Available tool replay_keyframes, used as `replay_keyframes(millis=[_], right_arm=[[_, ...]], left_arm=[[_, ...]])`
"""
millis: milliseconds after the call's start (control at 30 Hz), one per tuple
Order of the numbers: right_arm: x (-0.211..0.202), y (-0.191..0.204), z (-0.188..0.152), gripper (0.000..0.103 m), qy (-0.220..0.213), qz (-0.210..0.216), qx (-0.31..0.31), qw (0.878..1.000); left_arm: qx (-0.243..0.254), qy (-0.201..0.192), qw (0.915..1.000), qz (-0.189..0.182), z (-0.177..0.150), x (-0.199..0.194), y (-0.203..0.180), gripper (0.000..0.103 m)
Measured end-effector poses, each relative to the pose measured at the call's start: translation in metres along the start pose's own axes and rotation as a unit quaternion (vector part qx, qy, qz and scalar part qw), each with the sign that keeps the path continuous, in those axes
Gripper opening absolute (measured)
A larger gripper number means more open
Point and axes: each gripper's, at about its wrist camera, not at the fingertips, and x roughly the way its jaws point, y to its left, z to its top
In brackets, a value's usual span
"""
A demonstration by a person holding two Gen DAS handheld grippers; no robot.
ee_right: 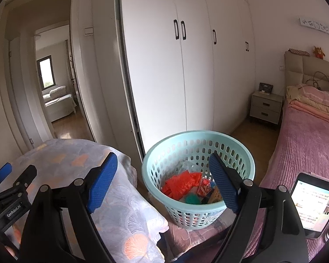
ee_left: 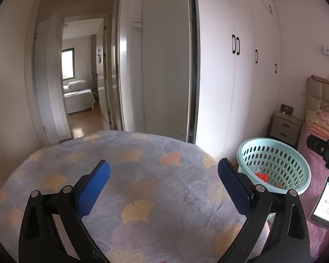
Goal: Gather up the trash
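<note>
left wrist: over blanket (ee_left: 142, 175), facing wardrobe (ee_left: 230, 87) | right wrist: close above basket (ee_right: 151, 164) | shared: all three

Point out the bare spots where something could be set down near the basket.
The patterned blanket left of the basket is bare. The pink bedspread is free between the phone and the folded bedding. The basket itself is crowded with trash.

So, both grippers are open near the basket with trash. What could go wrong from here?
1. The basket stands on soft bedding beside the draped patterned blanket; a push on its rim could probably tip it and spill the orange wrappers.
2. The right gripper hangs open and empty over the basket; reaching in, its fingers might catch the perforated wall.
3. The lit phone lies on the pink bed close to the right gripper; a sideways swing may knock it.
</note>
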Motion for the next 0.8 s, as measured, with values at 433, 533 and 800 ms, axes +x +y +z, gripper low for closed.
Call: replay_keyframes(millis=[433,533,800], right_arm=[[-0.005,0.015,0.011,0.084,-0.006,0.02,-0.008,1.0],[-0.003,0.017,0.012,0.084,-0.003,0.022,-0.007,1.0],[-0.003,0.026,0.016,0.084,-0.005,0.022,-0.017,1.0]], left_arm=[[-0.004,-0.003,0.9991,0.043,0.013,-0.027,0.019,0.095],[0.0,-0.003,0.999,0.045,0.015,-0.028,0.019,0.095],[0.009,-0.007,0.9992,0.039,0.018,-0.034,0.016,0.095]])
